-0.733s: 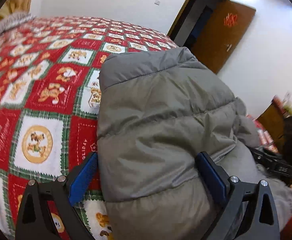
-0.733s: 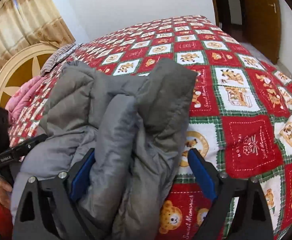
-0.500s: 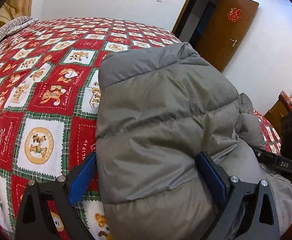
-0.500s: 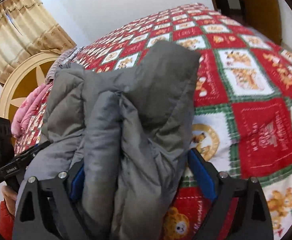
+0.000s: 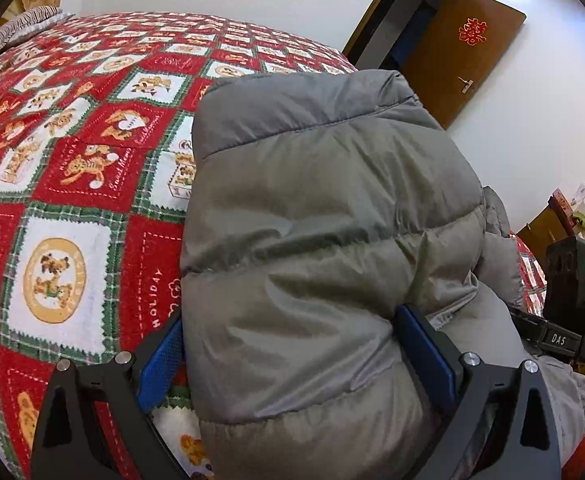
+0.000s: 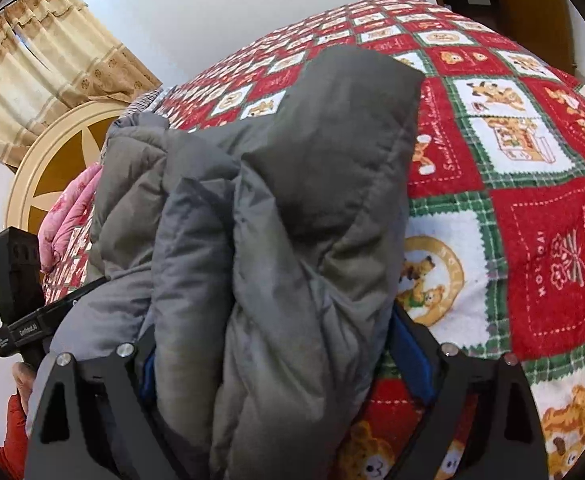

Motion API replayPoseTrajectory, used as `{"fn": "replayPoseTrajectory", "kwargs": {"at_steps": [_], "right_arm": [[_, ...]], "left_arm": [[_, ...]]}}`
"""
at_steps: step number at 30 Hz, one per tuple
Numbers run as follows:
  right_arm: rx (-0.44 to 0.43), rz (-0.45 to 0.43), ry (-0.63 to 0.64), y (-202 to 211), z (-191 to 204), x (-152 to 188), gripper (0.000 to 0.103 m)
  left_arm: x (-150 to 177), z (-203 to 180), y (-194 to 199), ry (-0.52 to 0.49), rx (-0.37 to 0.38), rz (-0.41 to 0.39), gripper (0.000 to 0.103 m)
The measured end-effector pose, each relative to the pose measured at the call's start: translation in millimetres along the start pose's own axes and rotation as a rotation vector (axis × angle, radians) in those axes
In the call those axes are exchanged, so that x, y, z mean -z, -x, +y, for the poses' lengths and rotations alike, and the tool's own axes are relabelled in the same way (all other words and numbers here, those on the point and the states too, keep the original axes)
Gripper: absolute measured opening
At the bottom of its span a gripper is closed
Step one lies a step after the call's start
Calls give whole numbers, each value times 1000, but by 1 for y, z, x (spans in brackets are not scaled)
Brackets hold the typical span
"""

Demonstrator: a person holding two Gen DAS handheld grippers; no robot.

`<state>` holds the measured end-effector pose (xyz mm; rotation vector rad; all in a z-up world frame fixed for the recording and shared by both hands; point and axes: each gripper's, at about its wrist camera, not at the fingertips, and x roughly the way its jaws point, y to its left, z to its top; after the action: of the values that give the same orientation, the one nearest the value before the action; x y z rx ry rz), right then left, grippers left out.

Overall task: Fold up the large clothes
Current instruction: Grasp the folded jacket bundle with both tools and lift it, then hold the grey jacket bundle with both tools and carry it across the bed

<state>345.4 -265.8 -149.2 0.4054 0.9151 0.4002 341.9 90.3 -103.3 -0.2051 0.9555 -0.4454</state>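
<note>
A bed is lying under a red, green and white teddy-bear quilt (image 5: 72,184). A folded grey puffer jacket (image 5: 324,240) is resting on the quilt's near part, with pink bedding (image 6: 66,216) bunching beyond the jacket by the headboard (image 6: 48,160).

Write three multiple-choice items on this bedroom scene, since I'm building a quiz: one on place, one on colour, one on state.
1. Where does the jacket lie? A on the floor; B on the quilt; C on a chair.
2. What colour is the jacket? A grey; B blue; C yellow.
3. How is the wooden door? A shut; B open; C removed.
Key: 1 B: it rests on the bear-patterned quilt. 2 A: its padded shell is grey. 3 B: it swings clear of the dark doorway.
</note>
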Motion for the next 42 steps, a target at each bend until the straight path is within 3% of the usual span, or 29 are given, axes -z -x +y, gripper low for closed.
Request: {"fn": "replayPoseTrajectory", "kwargs": {"at_steps": [12,14,18,26,32,42], "right_arm": [[0,15,58,-12,9,-3,95],[12,12,66,-16,11,-4,97],[57,19,83,-22,16,-6,98],[107,-2,146,-18,39,2,57],[165,-40,194,-17,51,6,47],[225,-63,252,-12,71,13,30]], "left_arm": [[-2,2,-10,15,27,10,100],[-3,4,-14,18,48,8,100],[-6,19,-22,18,159,-13,99],[-8,16,-22,-25,138,-35,90],[-3,16,-20,-27,120,-50,82],[6,4,-8,-28,113,-63,58]]}}
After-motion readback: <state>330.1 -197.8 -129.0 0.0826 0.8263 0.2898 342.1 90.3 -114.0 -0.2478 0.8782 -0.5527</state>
